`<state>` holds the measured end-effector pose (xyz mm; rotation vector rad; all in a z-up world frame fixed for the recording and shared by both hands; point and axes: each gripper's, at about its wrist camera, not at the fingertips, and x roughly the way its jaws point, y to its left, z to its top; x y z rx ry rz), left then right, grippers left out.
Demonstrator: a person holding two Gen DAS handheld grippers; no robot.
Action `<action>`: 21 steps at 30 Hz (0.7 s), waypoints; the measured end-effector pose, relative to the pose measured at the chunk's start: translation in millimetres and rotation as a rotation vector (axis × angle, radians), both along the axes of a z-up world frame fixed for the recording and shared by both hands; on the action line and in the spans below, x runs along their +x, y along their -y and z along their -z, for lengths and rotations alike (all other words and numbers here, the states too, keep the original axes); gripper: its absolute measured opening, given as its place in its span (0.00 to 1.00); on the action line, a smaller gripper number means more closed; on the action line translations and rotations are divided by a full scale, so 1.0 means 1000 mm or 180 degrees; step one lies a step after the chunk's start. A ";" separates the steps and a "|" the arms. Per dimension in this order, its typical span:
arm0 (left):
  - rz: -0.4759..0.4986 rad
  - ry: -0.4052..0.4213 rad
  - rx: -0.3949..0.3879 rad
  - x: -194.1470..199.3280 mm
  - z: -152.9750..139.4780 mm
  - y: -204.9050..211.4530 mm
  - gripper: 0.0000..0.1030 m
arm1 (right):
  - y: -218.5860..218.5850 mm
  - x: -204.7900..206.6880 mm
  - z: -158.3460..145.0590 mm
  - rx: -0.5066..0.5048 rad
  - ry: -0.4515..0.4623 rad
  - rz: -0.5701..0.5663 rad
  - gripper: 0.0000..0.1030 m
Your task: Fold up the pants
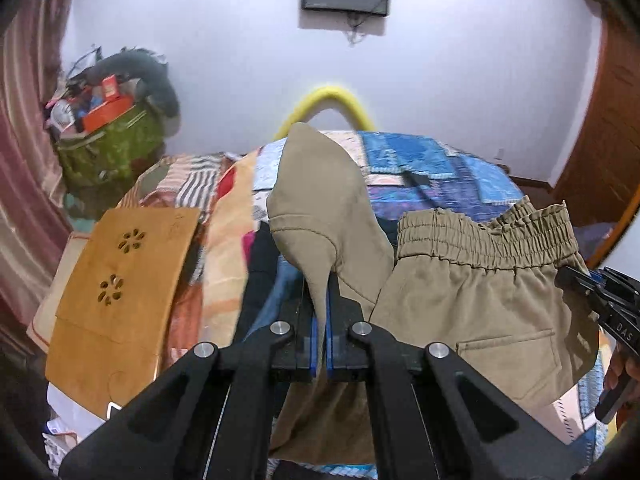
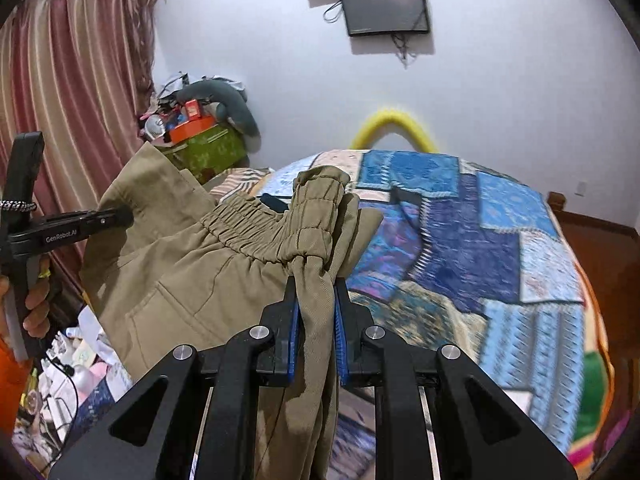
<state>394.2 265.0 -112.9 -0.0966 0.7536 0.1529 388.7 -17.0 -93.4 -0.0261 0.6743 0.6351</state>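
Note:
Khaki pants (image 1: pixel 472 304) with an elastic waistband (image 1: pixel 488 236) hang in the air above the bed, held between both grippers. My left gripper (image 1: pixel 320 304) is shut on a fold of the khaki cloth, which stands up in a peak. My right gripper (image 2: pixel 315 296) is shut on the bunched end of the waistband (image 2: pixel 280 232); the pants (image 2: pixel 192 276) spread to the left towards the other gripper (image 2: pixel 116 216). In the left wrist view the right gripper (image 1: pixel 576 280) bites the waist corner at the far right.
A bed with a blue patchwork quilt (image 2: pixel 480 240) lies below and ahead. A wooden board (image 1: pixel 120 292) lies at the bed's left. A cluttered green bag (image 1: pixel 108 144) stands by the curtain. A yellow tube (image 1: pixel 328 100) arches at the wall. Clutter lies lower left (image 2: pixel 72 368).

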 end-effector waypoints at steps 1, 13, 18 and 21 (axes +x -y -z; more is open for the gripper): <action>-0.0032 -0.0024 0.0001 0.004 0.006 -0.005 0.02 | -0.008 0.005 0.005 -0.0003 -0.0022 -0.0009 0.13; -0.0207 -0.0798 -0.0122 0.032 0.152 -0.055 0.06 | -0.051 0.037 0.113 -0.0370 -0.0585 0.0021 0.14; -0.0239 -0.0745 -0.0321 0.010 0.159 -0.063 0.17 | -0.038 0.030 0.117 -0.0348 -0.0737 0.0043 0.26; -0.0250 -0.0826 -0.0311 -0.001 0.155 -0.059 0.26 | -0.038 0.020 0.112 -0.0503 -0.0666 -0.0024 0.26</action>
